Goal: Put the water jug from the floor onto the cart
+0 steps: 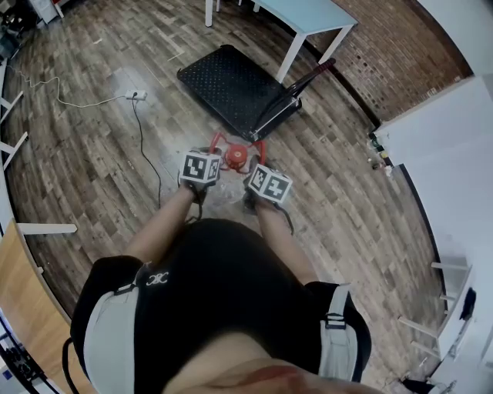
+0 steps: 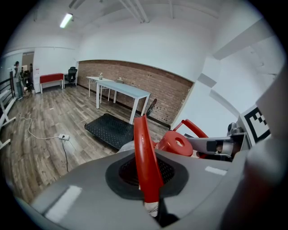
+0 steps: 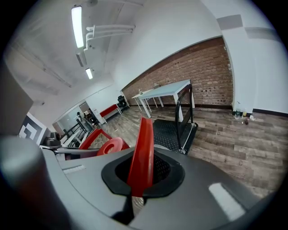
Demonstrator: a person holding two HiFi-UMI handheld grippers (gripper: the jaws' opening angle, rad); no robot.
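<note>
The water jug [image 1: 235,159] has a red cap [image 2: 176,143] and a red carrying frame, and its clear body is mostly hidden under my grippers. My left gripper [image 1: 202,171] is shut on the frame's left red handle [image 2: 145,152]. My right gripper [image 1: 267,185] is shut on the right red handle [image 3: 142,155]. The red cap [image 3: 110,146] lies between the two grippers. The black flat cart [image 1: 231,86] stands just beyond the jug, its folding handle [image 1: 296,88] on the right side. I cannot tell whether the jug rests on the floor.
A white table [image 1: 308,15] stands past the cart by the brick wall [image 1: 385,54]. A power strip [image 1: 135,95] with white and black cables lies on the wood floor to the left. Small bottles [image 1: 379,154] sit by the white wall on the right.
</note>
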